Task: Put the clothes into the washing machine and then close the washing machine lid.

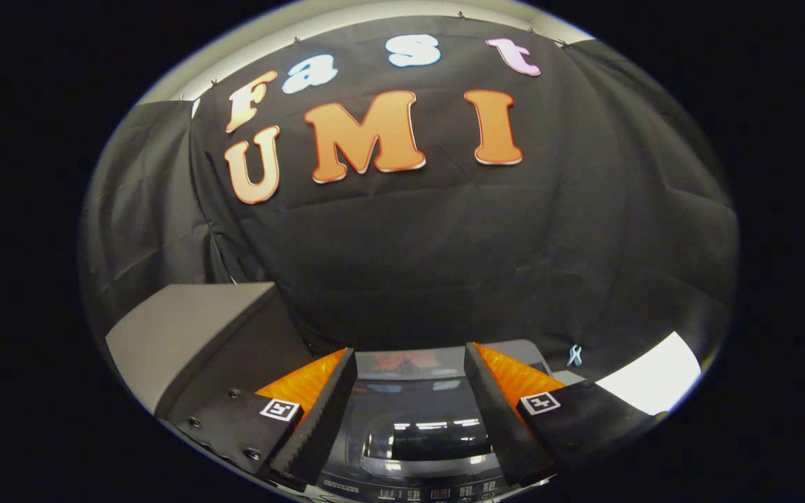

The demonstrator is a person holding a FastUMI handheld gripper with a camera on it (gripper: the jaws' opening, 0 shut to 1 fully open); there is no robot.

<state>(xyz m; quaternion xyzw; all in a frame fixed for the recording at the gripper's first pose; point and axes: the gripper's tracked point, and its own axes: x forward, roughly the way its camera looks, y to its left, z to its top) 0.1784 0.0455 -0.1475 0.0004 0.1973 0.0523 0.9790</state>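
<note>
A dark top-loading washing machine (413,419) lies below and between my fingers, with its glossy lid (409,391) down flat and room lights reflected in the glass window. Its control panel (409,492) runs along the near edge. My gripper (409,363) hovers above the lid, open wide, with nothing between the fingers. No clothes are visible on or around the machine.
A grey box-like unit (193,335) stands left of the machine, beside my left finger. A white surface (654,381) lies to the right. A small pale clip (574,355) hangs on the black cloth wall (444,244) behind the machine.
</note>
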